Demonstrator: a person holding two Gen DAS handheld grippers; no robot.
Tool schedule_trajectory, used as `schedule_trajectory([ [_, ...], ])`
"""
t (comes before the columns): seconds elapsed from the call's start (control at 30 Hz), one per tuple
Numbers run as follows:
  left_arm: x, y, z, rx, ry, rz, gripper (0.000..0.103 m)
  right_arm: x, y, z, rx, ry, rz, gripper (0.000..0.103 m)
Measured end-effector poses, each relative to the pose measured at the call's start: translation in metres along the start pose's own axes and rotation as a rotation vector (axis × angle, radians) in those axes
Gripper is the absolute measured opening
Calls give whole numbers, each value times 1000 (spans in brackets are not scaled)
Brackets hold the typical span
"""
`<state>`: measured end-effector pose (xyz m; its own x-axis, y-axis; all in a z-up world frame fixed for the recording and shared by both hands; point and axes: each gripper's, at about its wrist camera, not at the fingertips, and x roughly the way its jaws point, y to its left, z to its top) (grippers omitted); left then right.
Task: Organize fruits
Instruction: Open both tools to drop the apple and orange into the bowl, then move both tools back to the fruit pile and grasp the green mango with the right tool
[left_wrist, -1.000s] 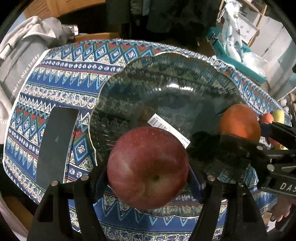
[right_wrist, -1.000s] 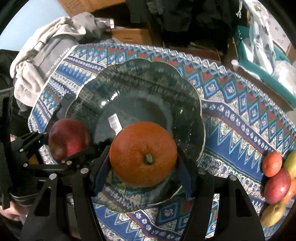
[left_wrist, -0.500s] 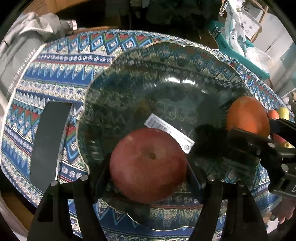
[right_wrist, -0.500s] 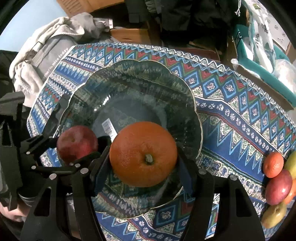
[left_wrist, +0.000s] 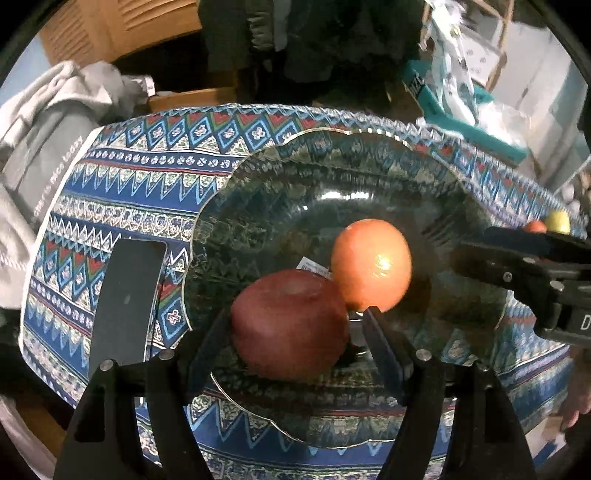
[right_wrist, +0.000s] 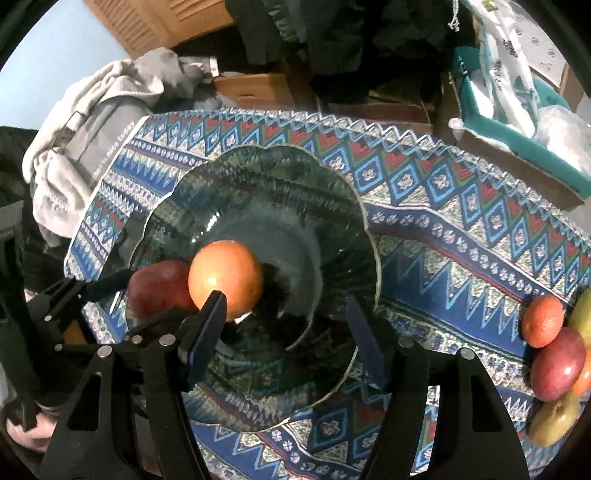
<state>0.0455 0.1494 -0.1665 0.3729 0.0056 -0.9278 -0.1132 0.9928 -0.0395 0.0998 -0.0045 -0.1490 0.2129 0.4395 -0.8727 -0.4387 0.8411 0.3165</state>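
The left claw (left_wrist: 295, 328) is opening. The red apple (left_wrist: 290, 326) sits between its two blue pads, and there is a gap next to the right pad, so the apple is not squeezed. The apple rests in the dark glass bowl (left_wrist: 266, 184). The orange (left_wrist: 371, 264) sits right next to the apple, touching it, deeper in the bowl.

The right claw (right_wrist: 286, 314) is apart, with nothing between its pads. Only the bowl's bottom shows through the gap. The orange (right_wrist: 225, 277) lies by the left pad's tip, outside the gap, and the apple (right_wrist: 159, 286) is behind it to the left.

The bowl (right_wrist: 332, 192) stands on a tabletop with a blue, red and white zigzag cloth (right_wrist: 461, 229). A flat black thing (left_wrist: 125, 302) lies on the cloth left of the bowl. More fruit (right_wrist: 554, 354) waits in a pile at the right edge of the cloth, well apart from the bowl. A gray piece of clothing (left_wrist: 44, 140) lies past the cloth's left end.
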Motion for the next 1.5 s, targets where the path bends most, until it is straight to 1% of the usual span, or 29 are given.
schedule_trajectory([
  [0.1,-3,5,4,-30,12,-43,76,-13,-1,2,3,-30,-18,68],
  [0.17,-6,3,6,-41,17,-50,76,-22,1,3,-3,-50,-31,68],
  [0.27,-13,-2,8,-26,8,-58,76,-34,2,5,-11,-72,-56,68],
  [0.43,-28,-10,9,-13,-24,-120,76,-56,-2,2,-10,-107,-75,69],
  [0.6,-42,-31,9,61,-59,-86,76,-74,-7,-7,-16,-132,-98,69],
  [0.7,-50,-42,9,93,-74,-95,76,-86,-12,-15,-21,-142,-118,69],
  [0.8,-61,-54,9,105,-86,-134,76,-98,-21,-24,-16,-149,-143,69],
  [0.9,-69,-67,10,118,-95,-155,76,-109,-33,-33,3,-156,-159,74],
  [1.0,-75,-81,9,140,-99,-159,76,-120,-46,-43,17,-160,-192,75],
  [1.17,-81,-104,6,193,-109,-160,76,-137,-69,-58,48,-167,-209,76],
  [1.23,-81,-112,5,206,-104,-166,76,-143,-78,-63,52,-170,-223,81],
  [1.27,-81,-118,4,214,-97,-172,76,-145,-83,-67,51,-169,-225,82],
  [1.33,-81,-126,3,228,-88,-180,76,-149,-94,-73,47,-163,-222,82],
  [1.5,-80,-155,-1,278,-76,-186,76,-163,-129,-89,92,-166,-258,82],
])
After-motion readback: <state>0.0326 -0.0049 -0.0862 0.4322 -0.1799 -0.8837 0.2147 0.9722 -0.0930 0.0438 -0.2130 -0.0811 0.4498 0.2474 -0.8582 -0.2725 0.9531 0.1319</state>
